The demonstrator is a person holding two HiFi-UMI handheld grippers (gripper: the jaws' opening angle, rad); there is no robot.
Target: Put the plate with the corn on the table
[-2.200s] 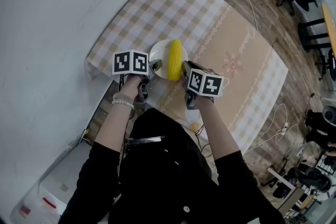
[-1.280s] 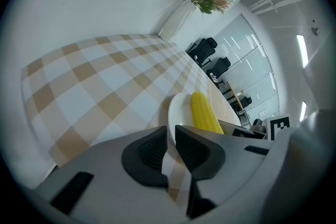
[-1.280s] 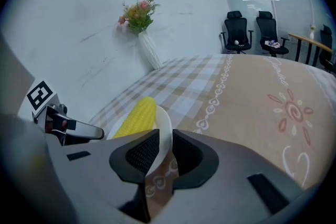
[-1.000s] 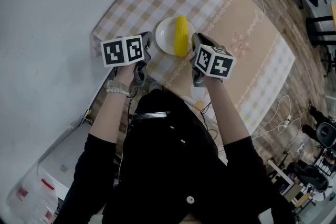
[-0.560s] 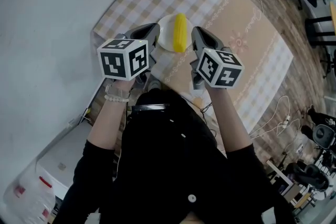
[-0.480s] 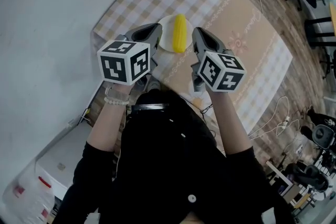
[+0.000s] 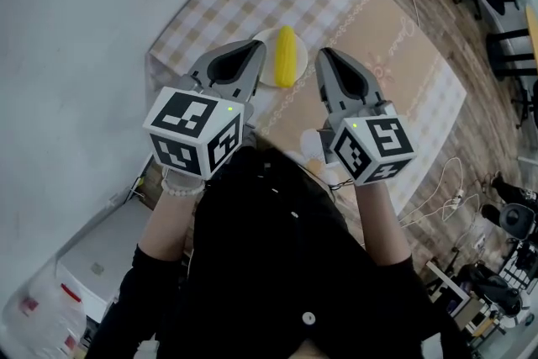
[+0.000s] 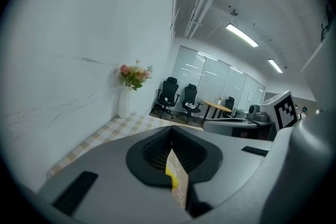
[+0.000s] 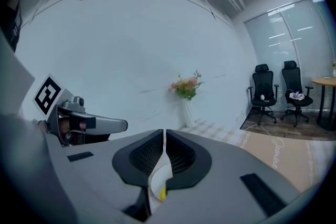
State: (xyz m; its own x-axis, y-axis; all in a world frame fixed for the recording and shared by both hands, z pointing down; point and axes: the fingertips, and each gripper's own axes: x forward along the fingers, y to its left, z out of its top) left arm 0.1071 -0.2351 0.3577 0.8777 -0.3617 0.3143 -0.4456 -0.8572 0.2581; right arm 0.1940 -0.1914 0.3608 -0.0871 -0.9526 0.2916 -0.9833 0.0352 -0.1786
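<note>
A yellow corn cob [image 7: 287, 55] lies on a white plate [image 7: 269, 72], which rests on the checked tablecloth near the table's front edge. Both grippers hang well above the table on my side of the plate, touching nothing. My left gripper [image 7: 255, 47] is shut and empty, its tip over the plate's left rim in the head view. To the right of the plate, my right gripper [image 7: 323, 55] is shut and empty too. In the left gripper view [image 8: 171, 129] a sliver of corn [image 8: 170, 179] shows below the jaws. The right gripper view [image 9: 164, 134] shows a sliver of plate [image 9: 157, 179].
The table [image 7: 378, 38] carries a checked cloth and a beige runner. A white vase with flowers [image 8: 131, 79] stands at its far end against the wall. Office chairs [image 9: 265, 89] and cables lie on the wooden floor to the right.
Both grippers have left the plate's sides and risen toward the head camera. The plate with the corn stays on the table.
</note>
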